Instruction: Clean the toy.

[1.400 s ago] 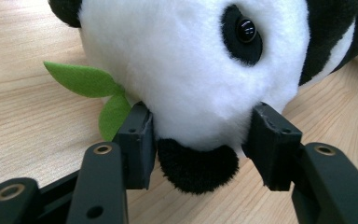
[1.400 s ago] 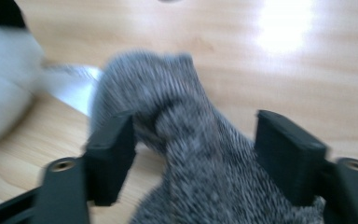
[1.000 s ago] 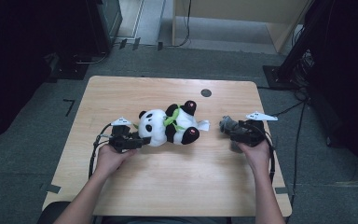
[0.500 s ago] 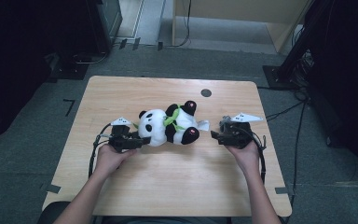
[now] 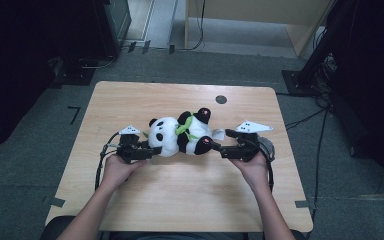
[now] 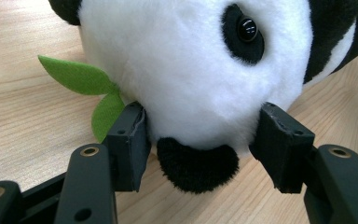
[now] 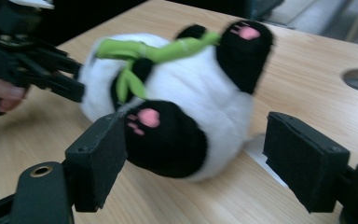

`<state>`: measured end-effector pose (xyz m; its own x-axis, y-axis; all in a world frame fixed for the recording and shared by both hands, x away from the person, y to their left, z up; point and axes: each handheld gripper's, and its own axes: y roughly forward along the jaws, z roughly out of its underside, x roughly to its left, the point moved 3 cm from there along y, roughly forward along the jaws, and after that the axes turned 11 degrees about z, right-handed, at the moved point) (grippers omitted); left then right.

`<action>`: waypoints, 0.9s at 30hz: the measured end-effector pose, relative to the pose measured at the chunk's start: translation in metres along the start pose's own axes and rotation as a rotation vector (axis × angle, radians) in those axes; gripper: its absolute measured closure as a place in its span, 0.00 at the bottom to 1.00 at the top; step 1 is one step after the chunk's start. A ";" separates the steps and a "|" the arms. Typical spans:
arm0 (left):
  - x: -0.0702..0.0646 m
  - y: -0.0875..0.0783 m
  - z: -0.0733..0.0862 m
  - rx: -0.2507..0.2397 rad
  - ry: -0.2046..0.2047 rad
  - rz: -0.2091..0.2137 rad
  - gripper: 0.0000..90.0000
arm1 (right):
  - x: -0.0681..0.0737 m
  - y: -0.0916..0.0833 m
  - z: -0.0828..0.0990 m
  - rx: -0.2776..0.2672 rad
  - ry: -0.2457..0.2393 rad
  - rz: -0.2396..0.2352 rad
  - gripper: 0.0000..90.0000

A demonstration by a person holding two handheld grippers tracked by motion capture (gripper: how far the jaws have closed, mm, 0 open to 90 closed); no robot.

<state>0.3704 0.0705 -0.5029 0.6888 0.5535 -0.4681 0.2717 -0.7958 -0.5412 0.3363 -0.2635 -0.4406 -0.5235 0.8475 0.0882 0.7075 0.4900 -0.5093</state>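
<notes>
The toy panda (image 5: 180,136) lay on its side mid-table (image 5: 130,100). The left gripper (image 6: 200,140) clasped its head, jaws just easing wider. The right gripper (image 7: 196,154) stood released, its jaws either side of a foot.

Panda (image 6: 200,70) body cut off by top edge in left gripper view; right gripper view blurred

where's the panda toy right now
In the high view the panda toy lies on its side near the middle of the table, between the left hand-held gripper at its head and the right hand-held gripper at its feet.
</notes>
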 end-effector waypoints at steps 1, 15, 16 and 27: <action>0.000 0.000 0.000 0.000 0.000 -0.001 0.44 | 0.004 0.002 -0.001 -0.004 -0.009 -0.012 0.23; 0.000 0.001 0.000 -0.005 -0.002 -0.001 0.44 | 0.021 0.058 0.018 0.032 -0.055 -0.042 0.00; 0.000 0.001 0.000 -0.005 -0.003 -0.001 0.44 | 0.022 0.061 0.019 0.030 -0.063 -0.047 0.00; 0.001 0.001 -0.001 -0.014 -0.014 0.007 0.44 | 0.033 0.081 0.028 0.052 -0.179 0.064 0.00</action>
<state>0.3716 0.0699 -0.5034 0.6811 0.5513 -0.4819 0.2762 -0.8029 -0.5282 0.3627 -0.2014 -0.5032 -0.5578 0.8243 -0.0965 0.7187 0.4215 -0.5530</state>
